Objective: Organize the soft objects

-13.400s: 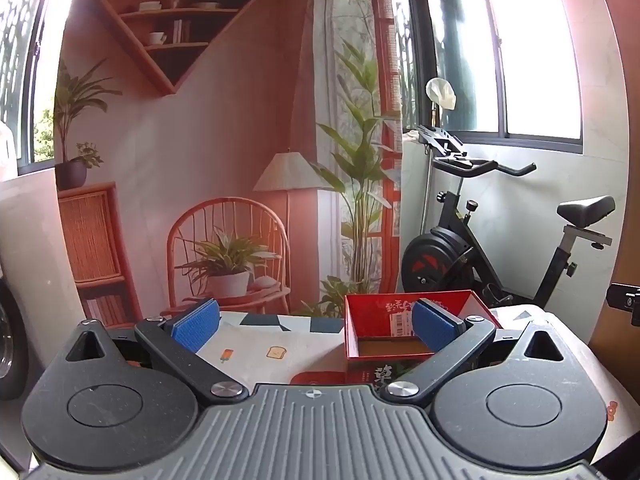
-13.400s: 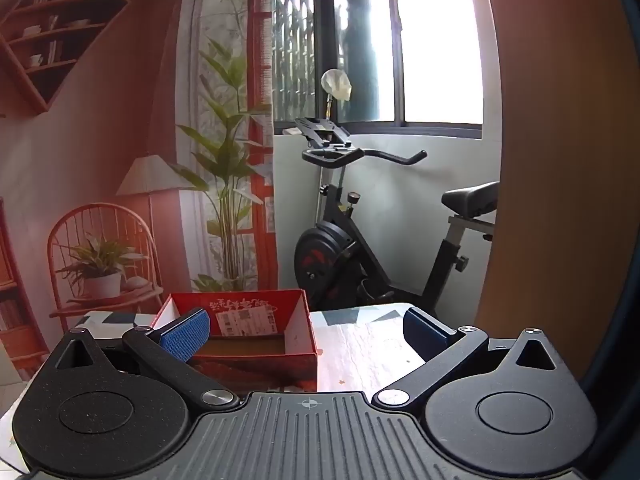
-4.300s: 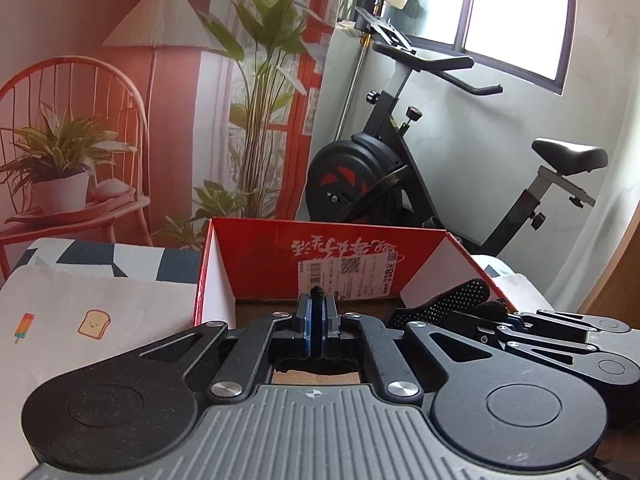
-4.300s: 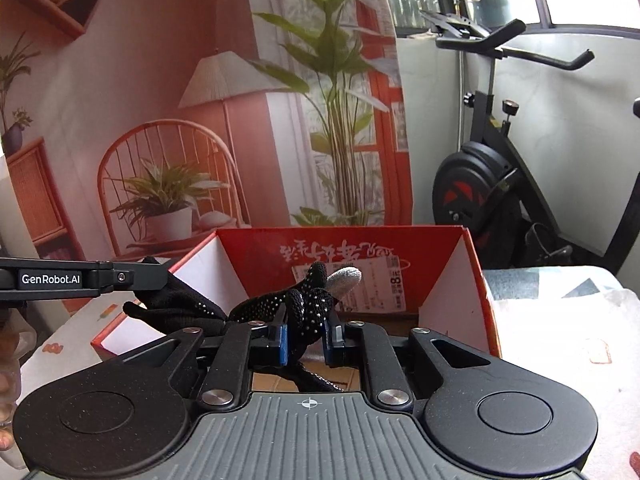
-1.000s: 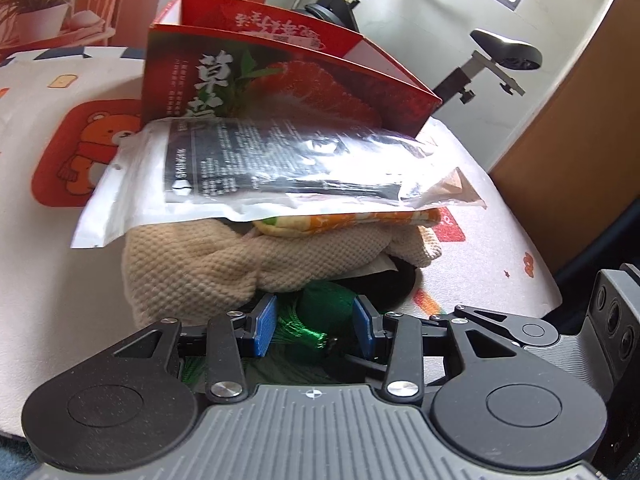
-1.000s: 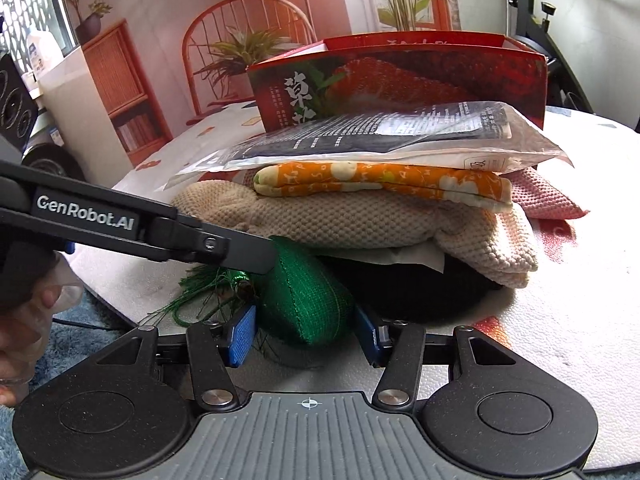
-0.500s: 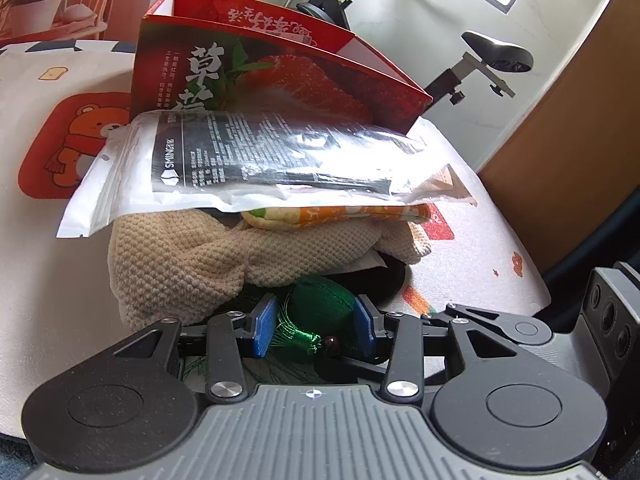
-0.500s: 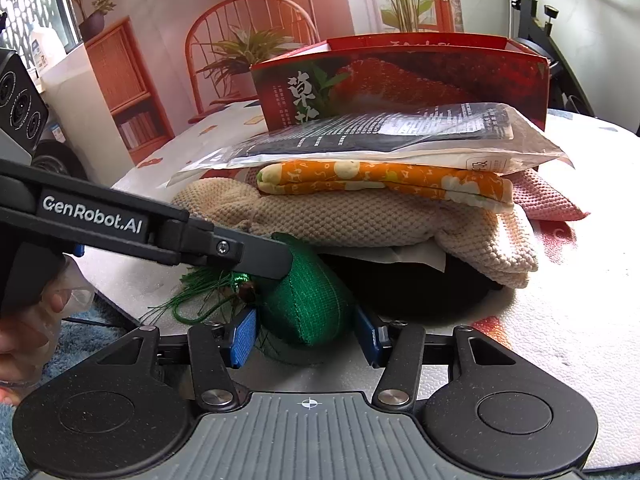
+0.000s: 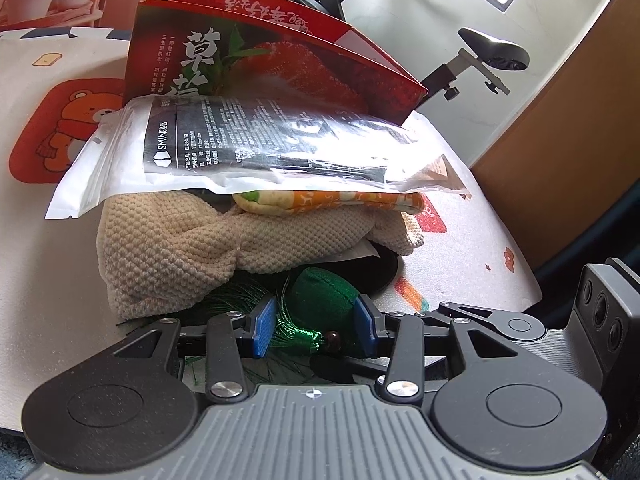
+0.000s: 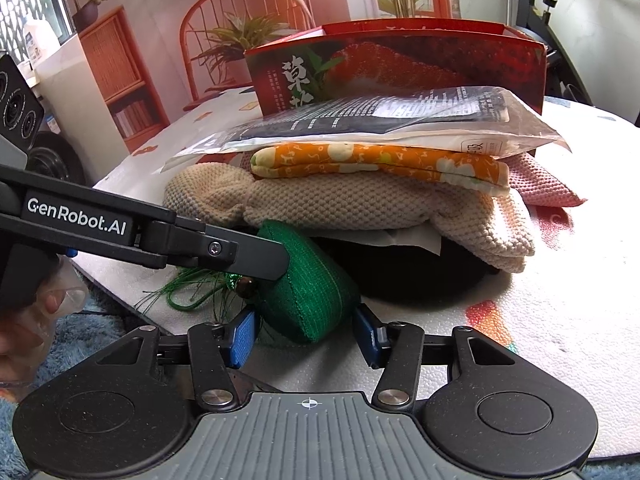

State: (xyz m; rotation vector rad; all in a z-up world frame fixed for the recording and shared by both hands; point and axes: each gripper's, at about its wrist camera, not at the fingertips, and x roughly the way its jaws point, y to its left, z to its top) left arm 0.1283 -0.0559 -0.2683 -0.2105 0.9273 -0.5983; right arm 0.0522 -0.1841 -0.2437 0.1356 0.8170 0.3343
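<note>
Patterned tablecloth [image 10: 560,320] carries the stack; green pouch [image 10: 316,292] sits at its front edge, below the beige knit [image 10: 360,204]. My left gripper [image 9: 316,326] grasps the pouch. My right gripper [image 10: 306,334] is closing around it, pads apparently not yet pressing.

A stacked pile of cloths [image 10: 360,208] and a red box [image 10: 400,68] block the far side; bare surface [image 10: 560,300] lies open at the right.
</note>
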